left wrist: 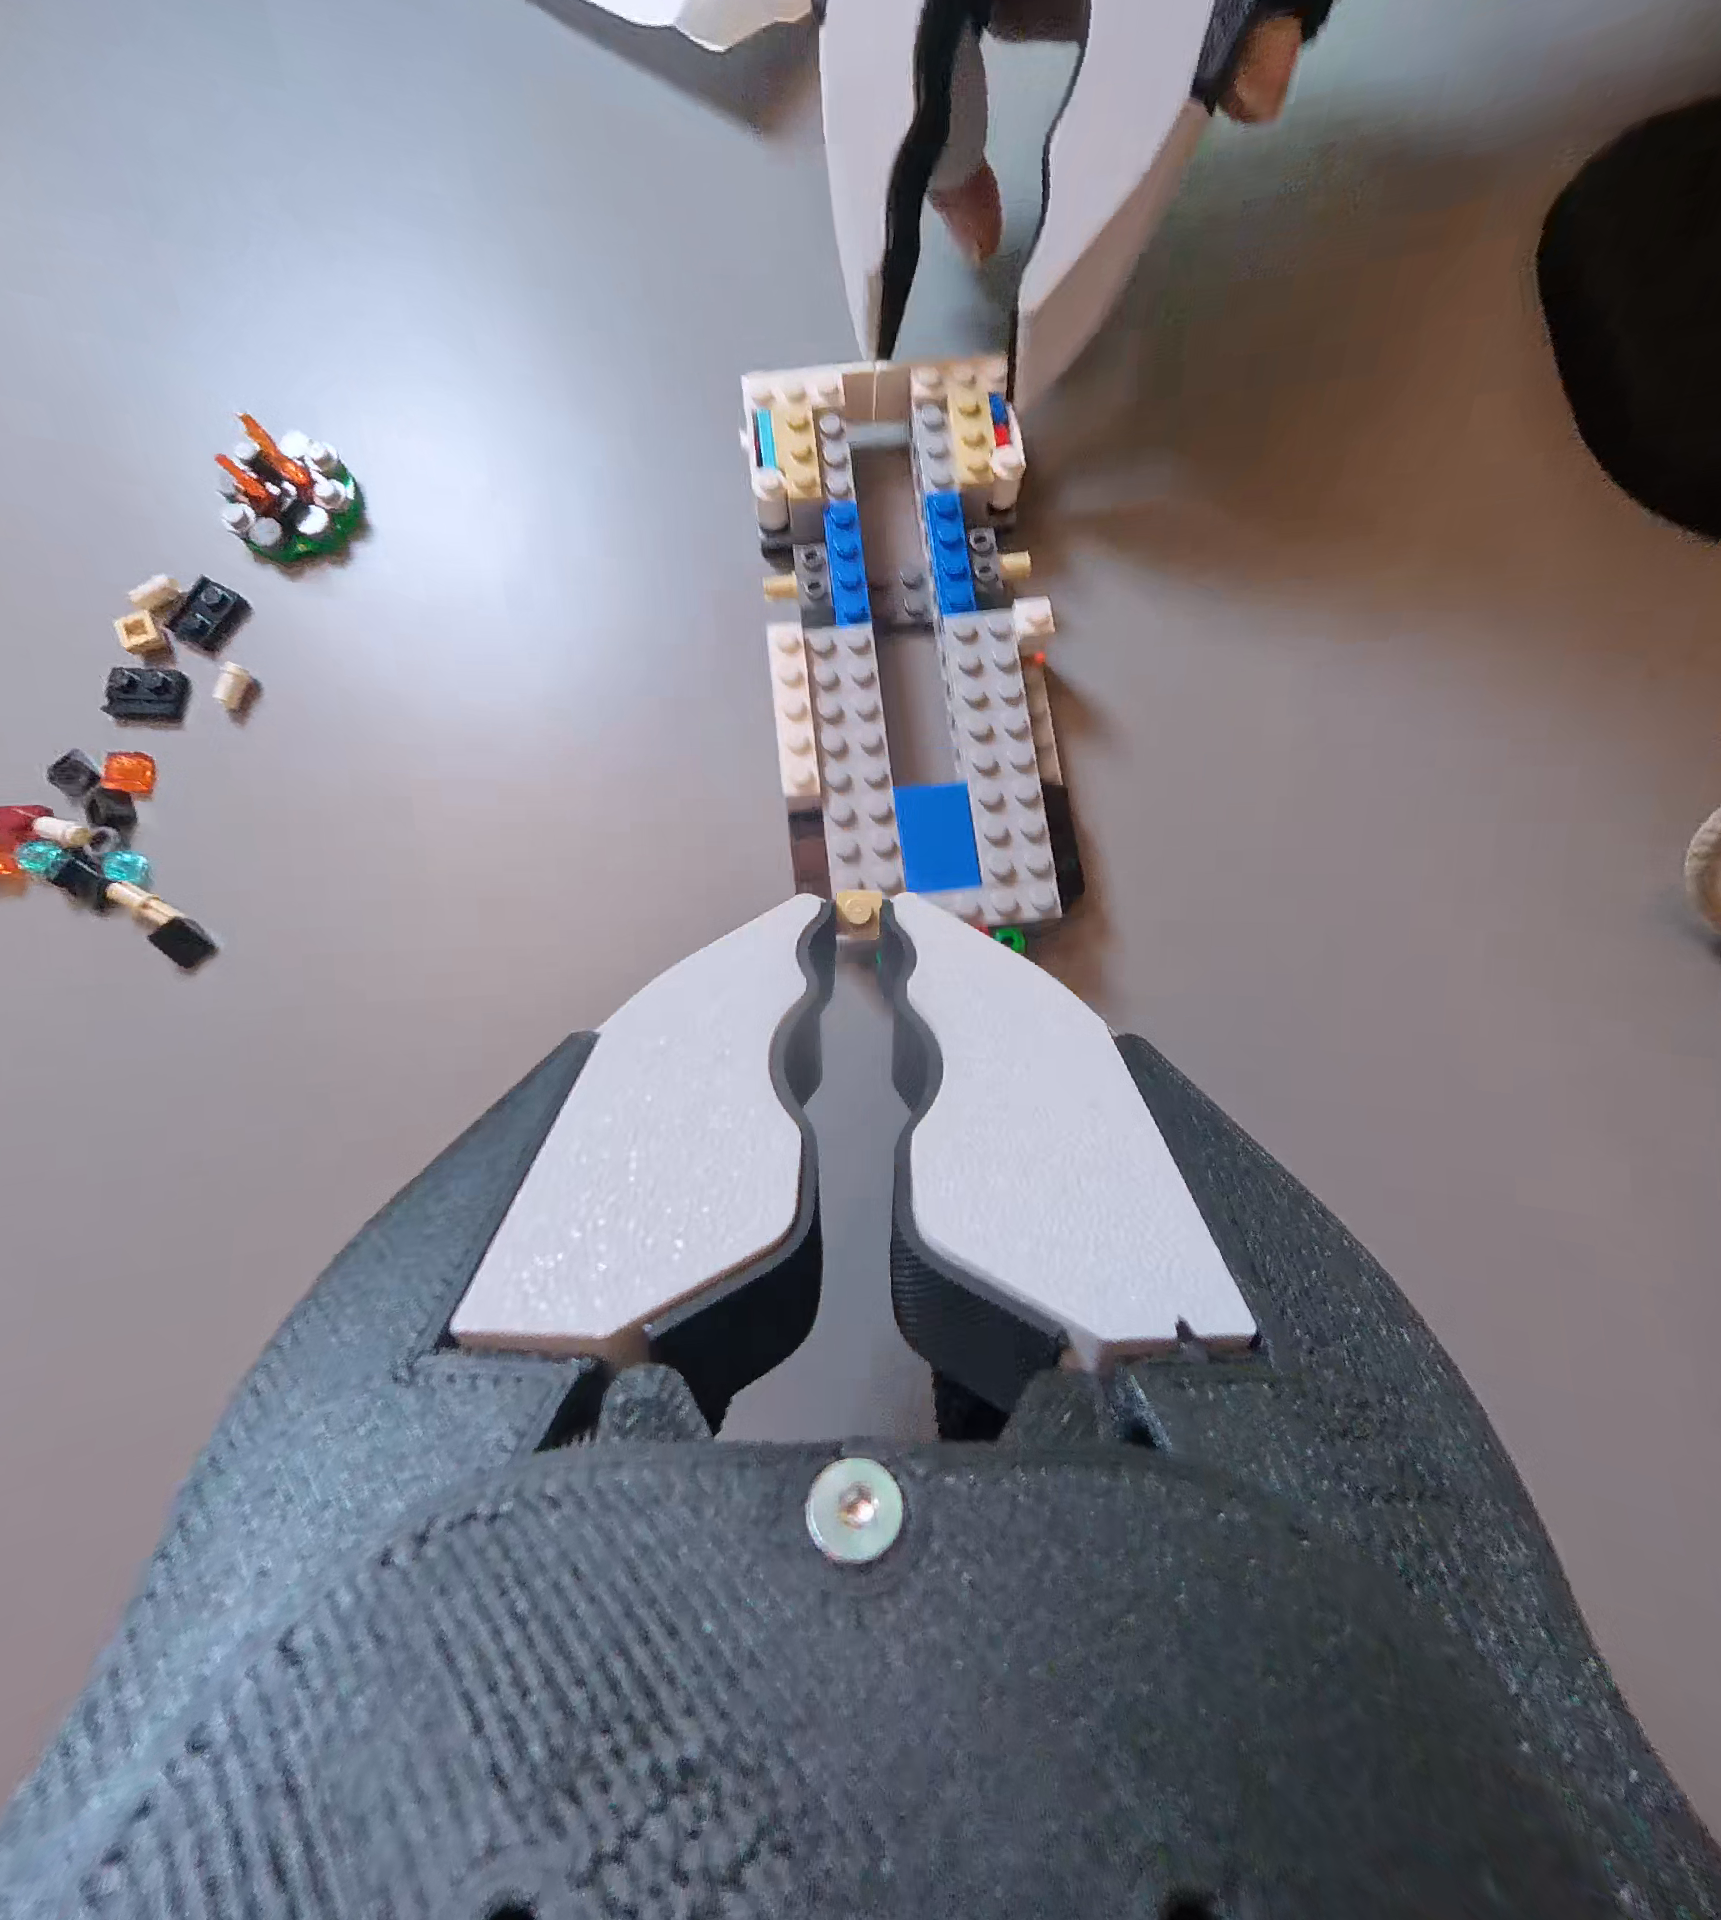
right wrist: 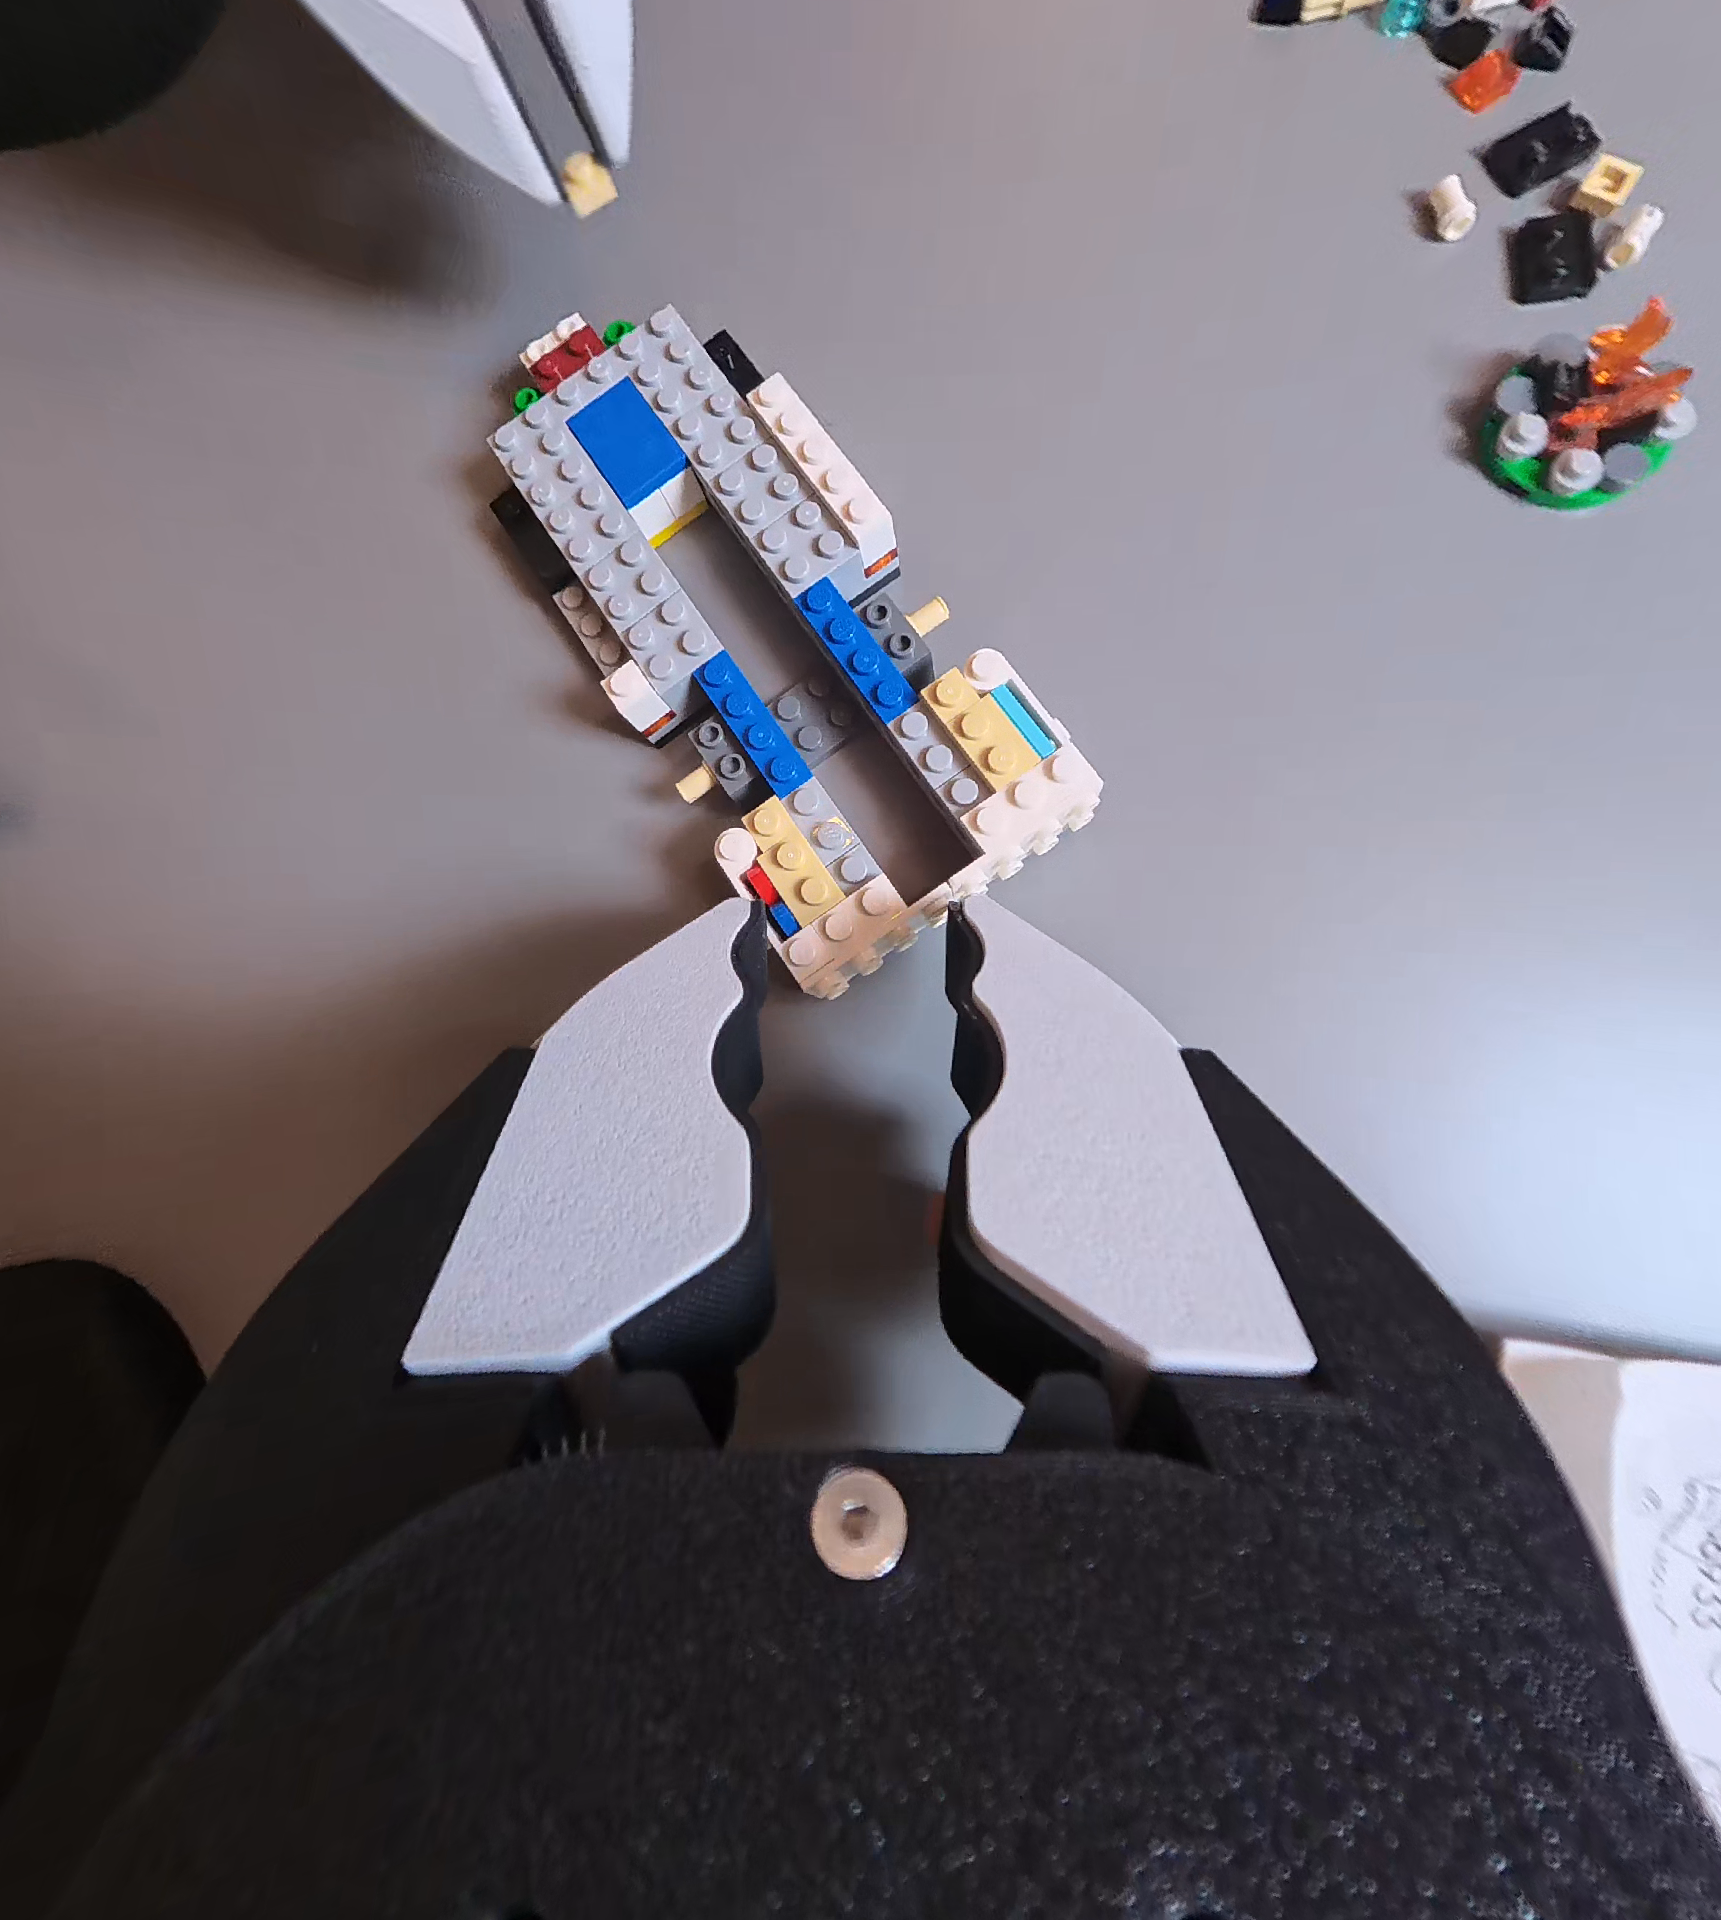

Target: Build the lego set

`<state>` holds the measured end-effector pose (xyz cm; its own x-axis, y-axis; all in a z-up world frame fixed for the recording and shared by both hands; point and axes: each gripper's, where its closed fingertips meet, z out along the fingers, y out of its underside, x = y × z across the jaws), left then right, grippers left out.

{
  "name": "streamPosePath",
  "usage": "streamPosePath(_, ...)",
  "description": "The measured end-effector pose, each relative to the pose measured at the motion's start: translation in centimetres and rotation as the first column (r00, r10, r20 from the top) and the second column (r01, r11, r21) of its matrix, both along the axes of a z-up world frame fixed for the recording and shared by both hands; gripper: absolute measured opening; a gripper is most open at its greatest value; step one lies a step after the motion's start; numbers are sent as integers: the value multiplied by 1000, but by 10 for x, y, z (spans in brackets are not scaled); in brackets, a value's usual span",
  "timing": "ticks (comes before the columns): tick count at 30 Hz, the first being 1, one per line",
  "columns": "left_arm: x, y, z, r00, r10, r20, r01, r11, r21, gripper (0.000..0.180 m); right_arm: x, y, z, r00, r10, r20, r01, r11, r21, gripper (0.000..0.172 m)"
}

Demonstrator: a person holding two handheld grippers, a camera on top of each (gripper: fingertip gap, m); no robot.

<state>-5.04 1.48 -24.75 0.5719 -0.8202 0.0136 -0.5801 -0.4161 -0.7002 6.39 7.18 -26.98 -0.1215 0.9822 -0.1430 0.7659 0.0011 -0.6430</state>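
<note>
1. A grey tabletop [left wrist: 523, 260] carries everything in view; a sheet of printed paper [right wrist: 1708, 1621] lies at its edge, at 4 o'clock in the right wrist view.
2. A long brick-built chassis [left wrist: 913, 665] of grey, blue, tan and white plates lies at the centre of the table.
3. The right gripper [right wrist: 851, 909] straddles the chassis's white end at 6 o'clock in its own view, its fingertips [right wrist: 747, 925] set against the white bricks on both sides.
4. The left gripper [left wrist: 858, 920] pinches a small tan one-stud brick [left wrist: 857, 912] between its tips, just off the chassis's opposite end, beside the blue tile [left wrist: 936, 836].
5. A round green base with orange flame pieces [left wrist: 290, 488] stands at 10 o'clock in the left wrist view.
6. Loose small pieces [left wrist: 97, 790] in black, tan, orange, red and clear blue lie scattered at 9 o'clock.
</note>
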Motion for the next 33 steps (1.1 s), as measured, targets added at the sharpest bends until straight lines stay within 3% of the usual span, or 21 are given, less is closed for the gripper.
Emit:
streamPosePath(12,24,14,-18,998,3,-66,-4,1000,-12,8,-24,-38,3,998,-36,-48,34,998,-46,32)
streamPosePath(28,25,19,-17,995,-9,-101,12,999,32,14,-21,-40,7,996,-31,-88,26,998,-63,32)
streamPosePath(33,17,14,-12,999,-7,-54,7,1000,6,28,-18,-35,13,991,-16,-134,15,1000,-8,33)
